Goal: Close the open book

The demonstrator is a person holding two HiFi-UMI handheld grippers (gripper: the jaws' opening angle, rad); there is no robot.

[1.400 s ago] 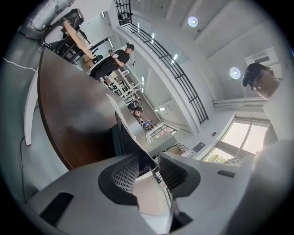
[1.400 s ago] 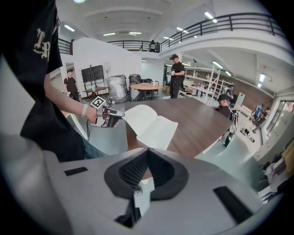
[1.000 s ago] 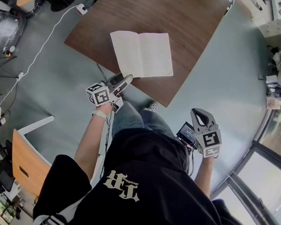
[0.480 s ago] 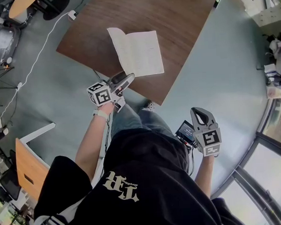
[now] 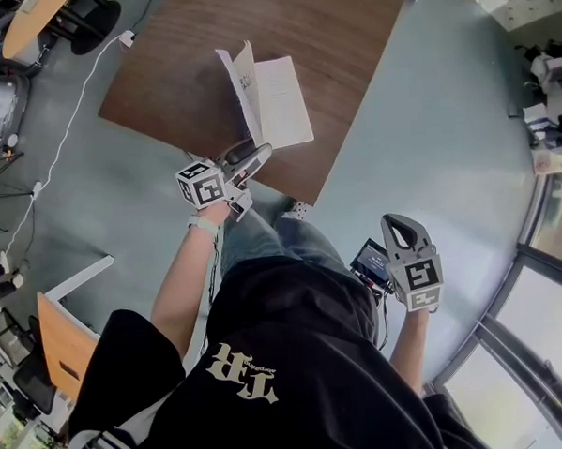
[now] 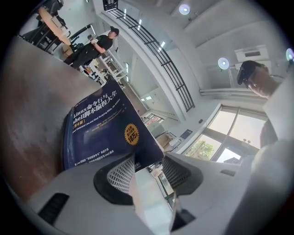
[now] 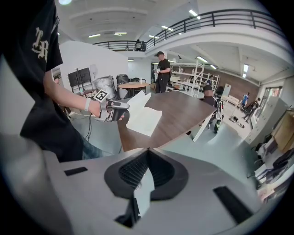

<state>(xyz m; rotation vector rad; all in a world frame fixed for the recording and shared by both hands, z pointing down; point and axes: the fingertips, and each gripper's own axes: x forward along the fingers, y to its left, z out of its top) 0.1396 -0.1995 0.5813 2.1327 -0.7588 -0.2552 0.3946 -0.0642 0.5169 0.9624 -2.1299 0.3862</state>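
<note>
Where its cover stands tilted, the book [image 5: 280, 99] touches the left gripper [image 5: 258, 154].

One book [image 5: 274, 97]. Two tables: a brown table [image 5: 346, 37] and a round table [image 5: 30, 16]. Two grippers: the left gripper [image 5: 257, 153] and the right gripper [image 5: 399, 225]. Two marker cubes: the left cube [image 5: 201, 185] and the right cube [image 5: 417, 282]. One wooden chair [image 5: 57, 348]. One white cable [image 5: 73, 108]. One shoe [image 5: 301, 210]. In the right gripper view there are two bystanders, a standing person [image 7: 161, 73] and a seated person [image 7: 207, 94]. There are perhaps one or two more far back, too small to count.
</note>
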